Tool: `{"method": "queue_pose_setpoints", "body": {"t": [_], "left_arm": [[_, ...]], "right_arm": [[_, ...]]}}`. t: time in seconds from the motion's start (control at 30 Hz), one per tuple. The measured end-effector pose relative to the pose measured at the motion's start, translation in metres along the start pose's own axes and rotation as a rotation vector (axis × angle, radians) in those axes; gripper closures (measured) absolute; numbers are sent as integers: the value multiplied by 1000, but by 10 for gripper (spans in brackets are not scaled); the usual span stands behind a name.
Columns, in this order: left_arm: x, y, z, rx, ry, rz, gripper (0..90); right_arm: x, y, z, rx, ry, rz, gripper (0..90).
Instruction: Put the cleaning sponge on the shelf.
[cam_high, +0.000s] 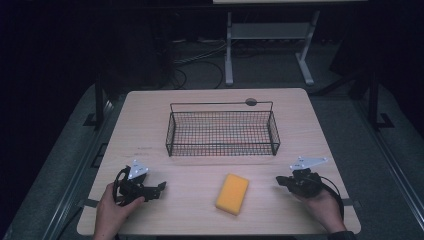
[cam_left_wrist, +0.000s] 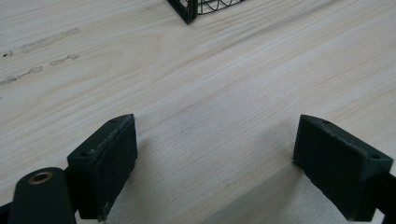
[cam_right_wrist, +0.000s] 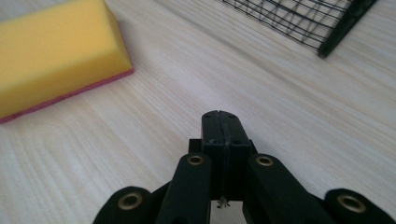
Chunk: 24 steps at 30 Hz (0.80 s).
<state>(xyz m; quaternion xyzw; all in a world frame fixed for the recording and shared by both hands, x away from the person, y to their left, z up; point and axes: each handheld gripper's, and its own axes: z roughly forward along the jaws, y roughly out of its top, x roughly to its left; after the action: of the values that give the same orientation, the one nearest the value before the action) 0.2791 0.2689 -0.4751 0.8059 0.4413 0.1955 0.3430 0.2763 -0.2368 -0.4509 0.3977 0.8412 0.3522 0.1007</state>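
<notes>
High view looks down on a pale wooden counter (cam_high: 150, 115) with a black wire basket (cam_high: 222, 131) standing toward its far middle. A yellow sponge (cam_high: 232, 193) lies flat on the near part of the counter, between the two hands and well apart from the basket. At the near left a person's hand holds the left gripper (cam_high: 161, 187), which points right toward the sponge; its own view shows the jaws spread wide over bare wood, with a basket corner (cam_left_wrist: 189, 10) at the far edge. At the near right the other hand holds the right gripper (cam_high: 280, 181), pointing left at the sponge. Its own view shows the jaws pressed together with nothing between them, the sponge (cam_right_wrist: 56, 51) lying ahead to the left.
</notes>
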Motion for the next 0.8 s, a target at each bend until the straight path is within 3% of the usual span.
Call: {"method": "queue_pose_setpoints", "body": {"t": [0.8], "left_arm": [[0,0,0,-2,0,-2,127]], "right_arm": [[22,24,11,17,92,-63,896]]}}
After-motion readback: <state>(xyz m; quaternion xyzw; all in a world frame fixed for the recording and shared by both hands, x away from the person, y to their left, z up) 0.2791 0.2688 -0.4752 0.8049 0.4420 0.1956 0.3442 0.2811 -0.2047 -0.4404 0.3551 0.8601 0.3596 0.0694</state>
